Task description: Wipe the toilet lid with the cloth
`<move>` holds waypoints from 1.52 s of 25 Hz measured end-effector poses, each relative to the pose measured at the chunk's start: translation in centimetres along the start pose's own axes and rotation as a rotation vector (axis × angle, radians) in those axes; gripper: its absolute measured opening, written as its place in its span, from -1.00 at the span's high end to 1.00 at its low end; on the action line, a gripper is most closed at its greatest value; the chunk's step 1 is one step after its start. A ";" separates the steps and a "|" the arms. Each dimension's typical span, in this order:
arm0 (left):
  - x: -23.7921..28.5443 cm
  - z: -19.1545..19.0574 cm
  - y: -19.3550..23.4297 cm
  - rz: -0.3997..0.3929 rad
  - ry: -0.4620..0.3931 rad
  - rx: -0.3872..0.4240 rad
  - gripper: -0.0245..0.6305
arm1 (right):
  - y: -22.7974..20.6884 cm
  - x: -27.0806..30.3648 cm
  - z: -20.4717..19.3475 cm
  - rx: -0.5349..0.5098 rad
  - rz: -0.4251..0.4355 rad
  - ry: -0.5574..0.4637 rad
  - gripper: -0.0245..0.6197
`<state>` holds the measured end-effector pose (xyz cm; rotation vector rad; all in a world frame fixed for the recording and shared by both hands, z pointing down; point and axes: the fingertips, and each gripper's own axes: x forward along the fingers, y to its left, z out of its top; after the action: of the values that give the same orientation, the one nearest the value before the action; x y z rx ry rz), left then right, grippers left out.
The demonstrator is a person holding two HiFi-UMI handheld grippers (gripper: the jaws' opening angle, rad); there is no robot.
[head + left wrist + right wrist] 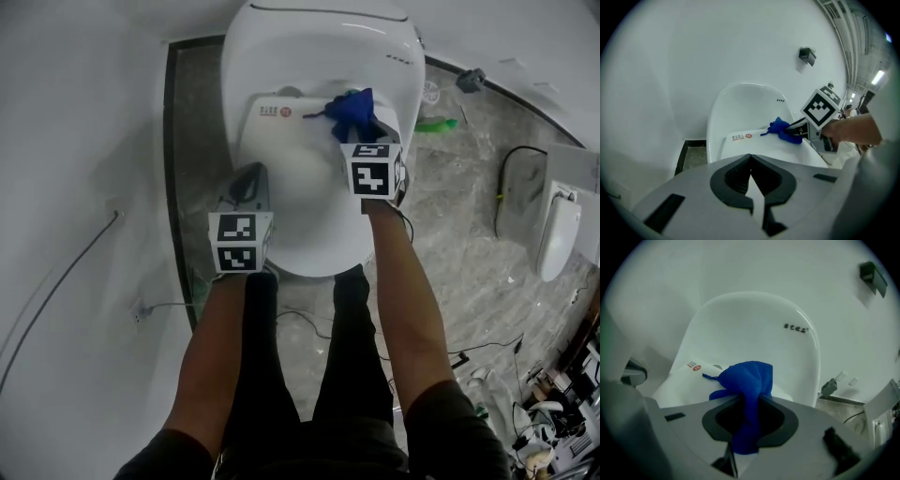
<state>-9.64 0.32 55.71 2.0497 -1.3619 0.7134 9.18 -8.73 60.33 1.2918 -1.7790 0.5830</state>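
Note:
The white toilet lid lies closed below me, with a small red-printed label near its back. A blue cloth rests bunched on the back right part of the lid. My right gripper is shut on it; in the right gripper view the cloth runs down between the jaws of that gripper. My left gripper hovers by the lid's left edge, shut and empty. In the left gripper view its jaws meet, with the cloth and the right gripper further ahead on the lid.
The toilet's rounded back stands against a white wall. A dark floor strip runs along the left. On the marble floor to the right lie a green object, cables, and another white toilet unit. The person's legs stand before the bowl.

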 end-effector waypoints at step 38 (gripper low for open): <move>-4.7 -3.7 12.3 0.069 -0.096 -0.322 0.89 | 21.7 -2.0 0.3 -0.154 0.221 0.007 0.69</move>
<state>-23.13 1.97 57.05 1.8082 -1.4992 0.3958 -10.79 -0.03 60.74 0.9951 -1.9349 0.5587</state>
